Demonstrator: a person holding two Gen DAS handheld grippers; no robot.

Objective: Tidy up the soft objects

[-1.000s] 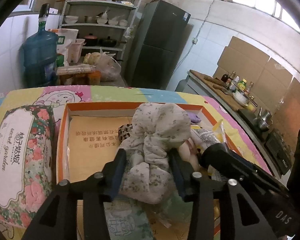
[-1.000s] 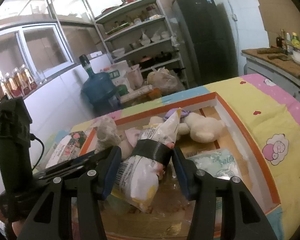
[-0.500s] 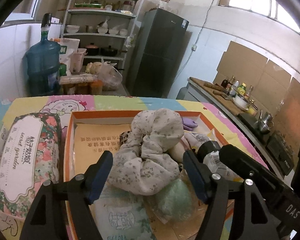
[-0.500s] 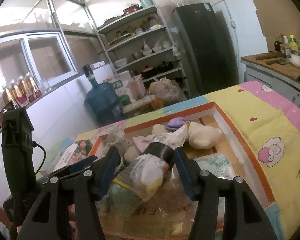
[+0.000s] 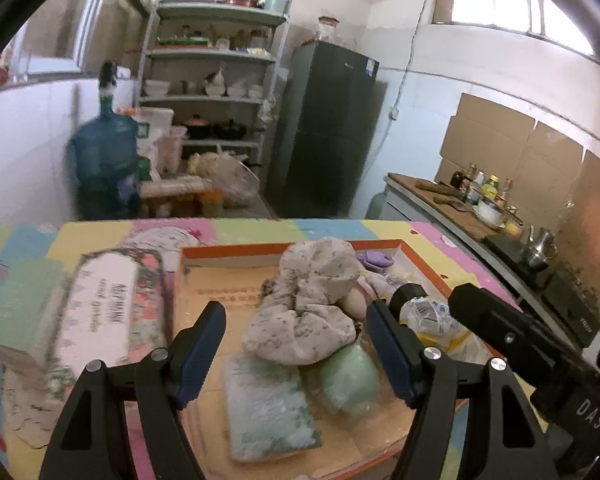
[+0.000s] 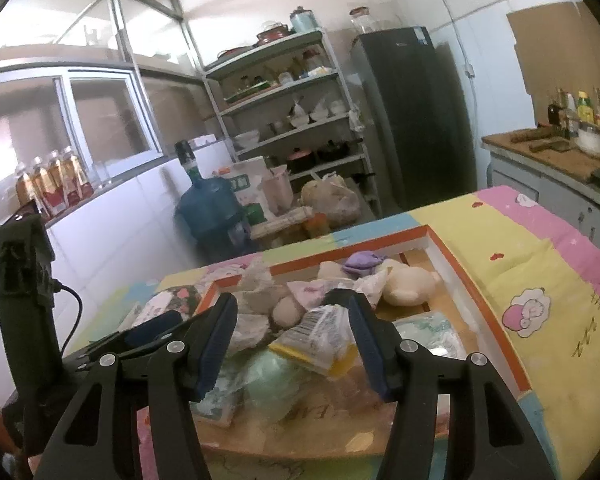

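An orange-rimmed cardboard box point(image 5: 380, 245) on the table holds a heap of soft things. A floral cloth bundle point(image 5: 312, 300) lies in it, just beyond my left gripper point(image 5: 296, 344), which is open and touches nothing. A plastic bag with a black band point(image 6: 320, 328) rests on the heap, in line with my right gripper point(image 6: 292, 336); the jaws stand open and clear of it. Also in the box point(image 6: 480, 292) are a cream plush toy point(image 6: 408, 286), a purple item point(image 6: 362, 262), a pale green packet point(image 5: 348, 372) and a teal tissue pack point(image 5: 268, 404).
A floral tissue pack point(image 5: 112, 308) lies on the bright tablecloth point(image 6: 540, 264) left of the box. Behind the table stand a blue water jug point(image 5: 104, 160), metal shelves point(image 5: 212, 96) and a dark fridge point(image 5: 324, 128). A kitchen counter point(image 5: 460, 208) runs along the right.
Both grippers opened and let go: the left of the floral bundle, the right of the banded bag. Both drew back and up; the two things now lie in the box.
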